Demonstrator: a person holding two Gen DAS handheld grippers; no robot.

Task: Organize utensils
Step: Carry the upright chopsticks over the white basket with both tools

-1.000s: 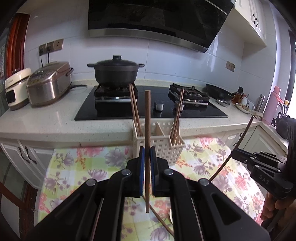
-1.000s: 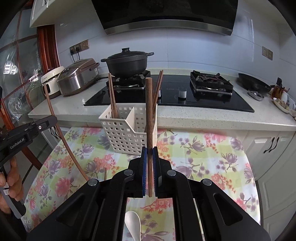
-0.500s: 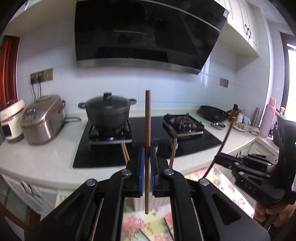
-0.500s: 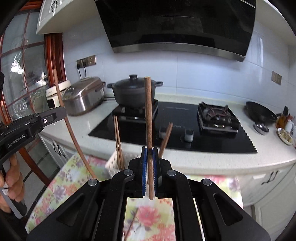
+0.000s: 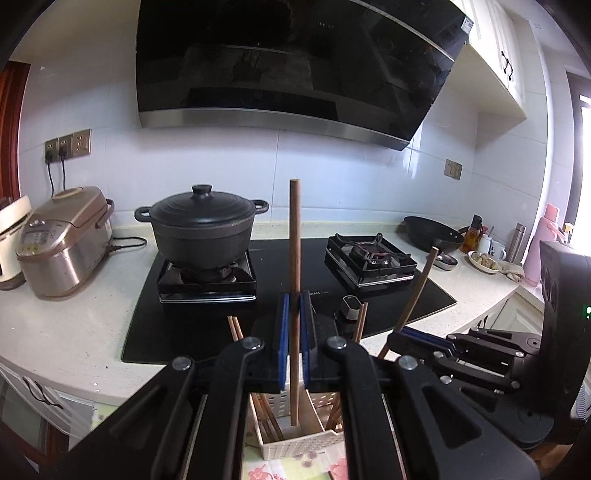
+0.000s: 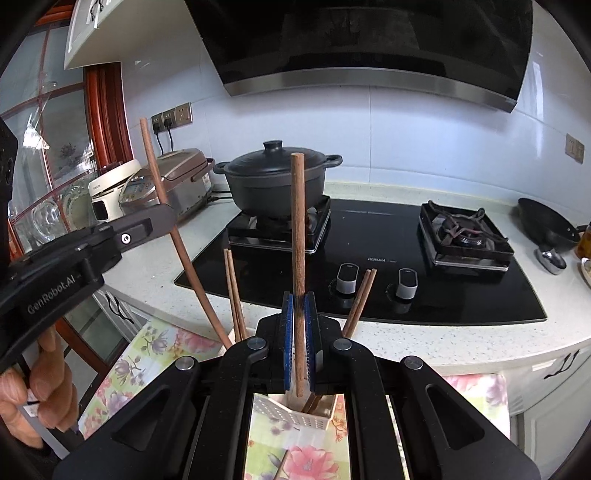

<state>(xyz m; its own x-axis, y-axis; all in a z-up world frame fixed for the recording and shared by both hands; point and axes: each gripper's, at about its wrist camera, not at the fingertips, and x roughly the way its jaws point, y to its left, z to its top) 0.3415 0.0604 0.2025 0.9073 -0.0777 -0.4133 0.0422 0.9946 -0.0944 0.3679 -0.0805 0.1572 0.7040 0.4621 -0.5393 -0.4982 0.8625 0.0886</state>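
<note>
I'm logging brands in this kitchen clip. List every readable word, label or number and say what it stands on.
"GenRobot.AI": on the side of the left hand-held gripper, seen from the right wrist view.
"ROBAM": on the black glass cooktop, followed by smaller print too small to read.
Rice cooker: a dark logo, too blurred to read.
Range hood: a small sticker, unreadable.

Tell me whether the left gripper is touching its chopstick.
Touching. The left wrist view shows the left gripper with its blue pads pressed against both sides of the upright chopstick, no gap showing, above the basket.
</note>
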